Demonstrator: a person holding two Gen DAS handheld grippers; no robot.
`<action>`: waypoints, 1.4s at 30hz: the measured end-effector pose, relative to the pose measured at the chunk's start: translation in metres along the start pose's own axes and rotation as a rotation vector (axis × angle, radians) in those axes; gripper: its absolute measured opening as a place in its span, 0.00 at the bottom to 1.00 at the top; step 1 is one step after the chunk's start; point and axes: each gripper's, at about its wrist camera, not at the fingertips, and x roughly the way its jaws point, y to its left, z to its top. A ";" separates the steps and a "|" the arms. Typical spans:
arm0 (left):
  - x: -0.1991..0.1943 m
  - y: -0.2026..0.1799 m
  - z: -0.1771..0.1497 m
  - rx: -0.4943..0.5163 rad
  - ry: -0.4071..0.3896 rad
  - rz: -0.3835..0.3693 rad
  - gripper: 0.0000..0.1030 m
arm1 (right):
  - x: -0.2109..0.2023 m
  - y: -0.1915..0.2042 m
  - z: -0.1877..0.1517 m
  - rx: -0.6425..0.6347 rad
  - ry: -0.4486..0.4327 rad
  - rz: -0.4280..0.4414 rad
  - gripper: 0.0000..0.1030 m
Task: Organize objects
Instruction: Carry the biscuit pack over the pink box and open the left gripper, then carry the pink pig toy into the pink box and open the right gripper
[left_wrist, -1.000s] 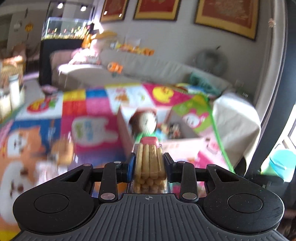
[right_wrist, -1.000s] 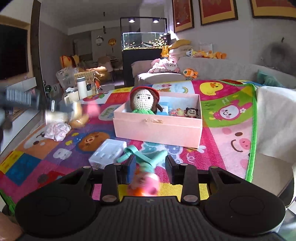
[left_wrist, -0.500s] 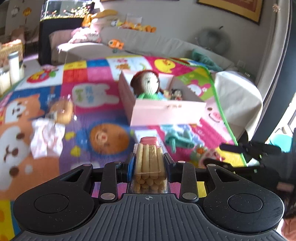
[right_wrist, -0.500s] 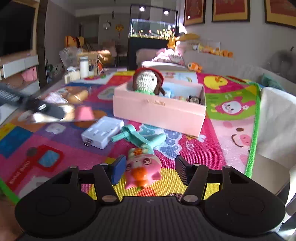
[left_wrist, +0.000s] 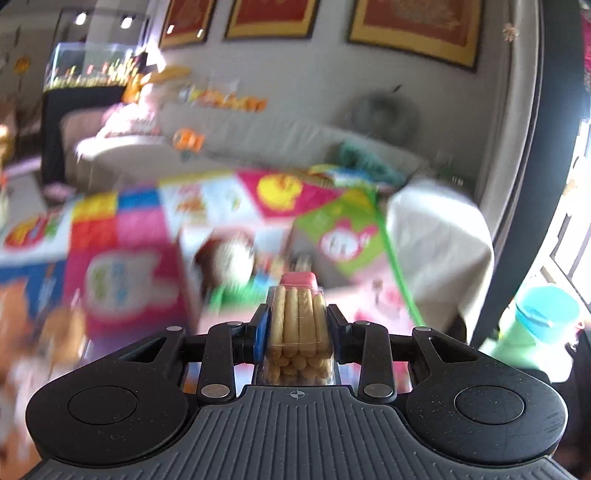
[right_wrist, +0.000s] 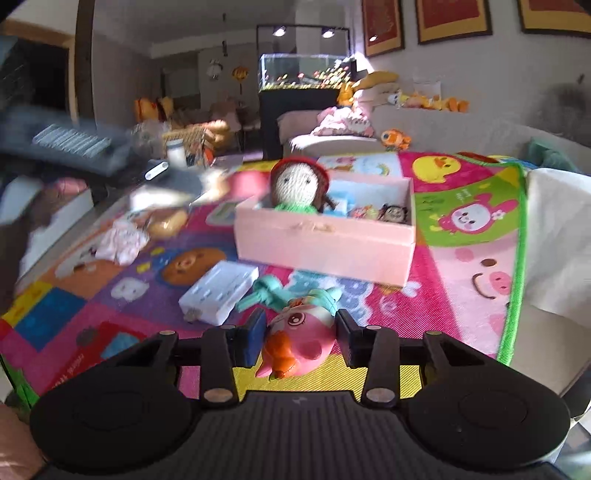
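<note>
My left gripper (left_wrist: 297, 325) is shut on a clear box of biscuit sticks (left_wrist: 297, 314) with a pink lid, held in the air and pointing toward the blurred pink box (left_wrist: 188, 291). In the right wrist view this gripper and its box show as a blur (right_wrist: 74, 147) at the upper left, near the pink box (right_wrist: 325, 247). A crocheted doll (right_wrist: 297, 184) and small toys sit in that box. The jaws of my right gripper (right_wrist: 299, 339) are closing, and both pads touch a pink squishy toy (right_wrist: 303, 332) low over the play mat (right_wrist: 461, 280).
On the mat before the box lie a teal toy (right_wrist: 269, 295) and a white power strip (right_wrist: 221, 291). Further left are a crumpled cloth (right_wrist: 122, 243) and a bagged bun (right_wrist: 166, 225). A white cushion (right_wrist: 554, 236) borders the mat's right edge, and a sofa stands behind.
My right gripper opened wide over the pink toy, then closed in on it. My left gripper carried the biscuit box across and swung up toward the pink box.
</note>
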 end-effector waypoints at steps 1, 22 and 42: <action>0.015 -0.004 0.010 0.005 -0.023 0.013 0.35 | -0.002 -0.003 0.001 0.009 -0.010 -0.002 0.39; 0.022 0.048 -0.024 -0.218 -0.023 0.009 0.34 | 0.014 -0.046 0.015 0.169 0.008 -0.028 0.39; -0.026 0.100 -0.099 -0.304 0.072 0.047 0.33 | 0.137 -0.044 0.116 0.215 0.191 0.051 0.36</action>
